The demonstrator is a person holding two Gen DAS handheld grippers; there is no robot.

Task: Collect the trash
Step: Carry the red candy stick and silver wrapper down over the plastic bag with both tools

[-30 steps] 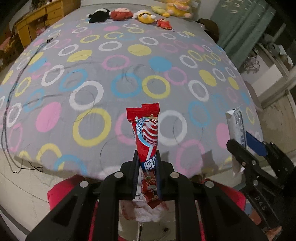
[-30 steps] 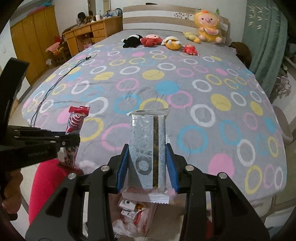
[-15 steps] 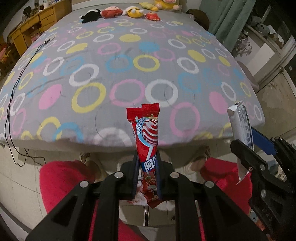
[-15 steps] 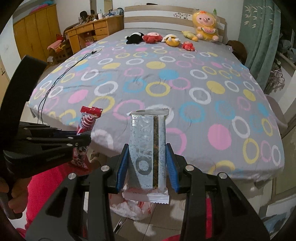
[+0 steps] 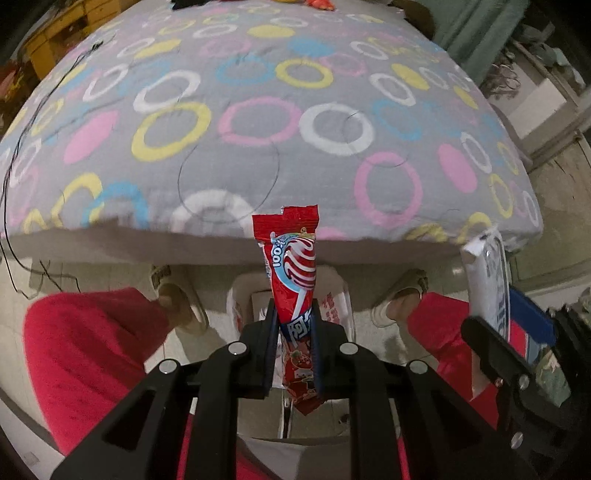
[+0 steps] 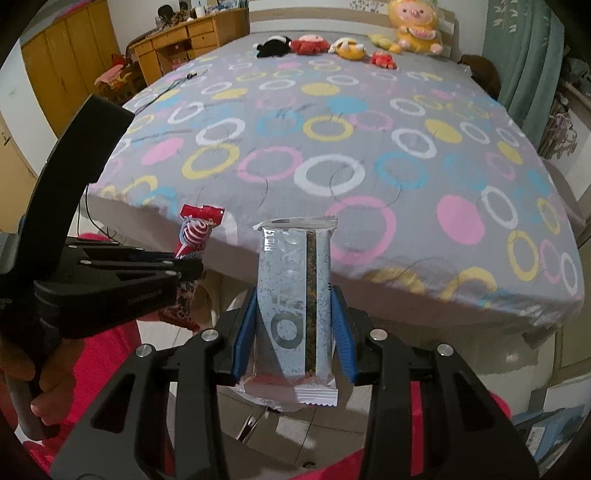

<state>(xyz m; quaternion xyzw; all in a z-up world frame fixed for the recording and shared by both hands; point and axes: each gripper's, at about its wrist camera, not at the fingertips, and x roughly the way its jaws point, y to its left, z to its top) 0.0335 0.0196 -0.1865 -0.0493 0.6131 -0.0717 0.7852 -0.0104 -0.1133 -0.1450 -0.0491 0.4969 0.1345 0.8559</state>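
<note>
Left wrist view: my left gripper (image 5: 294, 345) clamps the red lollipop wrapper (image 5: 291, 266) right above the white trash bag (image 5: 340, 306) on the floor. My right gripper (image 6: 294, 325) pinches the pale snack wrapper (image 6: 295, 291). I want each centred over the opening before letting go.

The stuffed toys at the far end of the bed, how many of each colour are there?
Counted in the right wrist view:
Black toy: 1
Red toys: 2
Yellow toys: 3
Total: 6
</note>
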